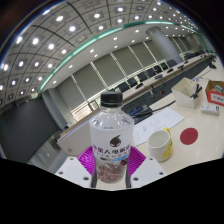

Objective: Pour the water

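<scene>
the claw (111,163) is clenched on a clear water bottle (110,140), with a pink pad pressing on each side low down. the bottle stands up straight between the fingers and has a black cap (111,100) still on it. just beside it sits a white and yellow cup (160,144) on the white desk (200,135). a red round thing (191,135) lies past the cup. papers (152,120) lie behind the bottle. the desk has open room near the cup.
</scene>
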Demonstrator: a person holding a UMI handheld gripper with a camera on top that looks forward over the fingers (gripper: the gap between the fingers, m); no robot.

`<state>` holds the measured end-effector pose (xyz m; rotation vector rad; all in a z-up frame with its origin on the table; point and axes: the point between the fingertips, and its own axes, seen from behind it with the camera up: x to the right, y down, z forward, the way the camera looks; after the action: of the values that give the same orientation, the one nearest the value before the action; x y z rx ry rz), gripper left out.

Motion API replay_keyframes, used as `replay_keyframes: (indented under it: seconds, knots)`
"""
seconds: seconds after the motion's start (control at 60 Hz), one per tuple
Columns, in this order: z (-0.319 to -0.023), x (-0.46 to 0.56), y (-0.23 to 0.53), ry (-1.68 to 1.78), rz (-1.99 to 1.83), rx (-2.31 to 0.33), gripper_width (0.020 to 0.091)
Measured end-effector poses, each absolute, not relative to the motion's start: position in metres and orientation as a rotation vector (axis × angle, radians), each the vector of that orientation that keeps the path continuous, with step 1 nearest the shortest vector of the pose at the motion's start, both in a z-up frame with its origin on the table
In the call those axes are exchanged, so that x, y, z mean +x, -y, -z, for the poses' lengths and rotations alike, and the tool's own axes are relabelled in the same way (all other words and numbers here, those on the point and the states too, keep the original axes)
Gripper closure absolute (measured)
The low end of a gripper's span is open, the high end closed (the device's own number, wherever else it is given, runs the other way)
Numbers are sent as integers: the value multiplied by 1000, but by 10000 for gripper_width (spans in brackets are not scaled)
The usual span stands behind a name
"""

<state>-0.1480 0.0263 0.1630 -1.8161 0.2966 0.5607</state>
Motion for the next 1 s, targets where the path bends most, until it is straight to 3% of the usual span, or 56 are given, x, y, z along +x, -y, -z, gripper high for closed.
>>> replay_keyframes:
  seconds: [0.25,0.467,0.767,0.917,1.0]
  knots:
    - [-199,-163,-85,-965,-1425,-1535,720]
    - [-177,-168,-113,-1349,-1761,-1304,719]
    - [-155,-159,-122,-1430,-1815,-1283,719]
    - [-170,-156,-125,-1284,-1720,-1405,718]
    - [-193,-150,-120,-1081,-1576,-1523,721]
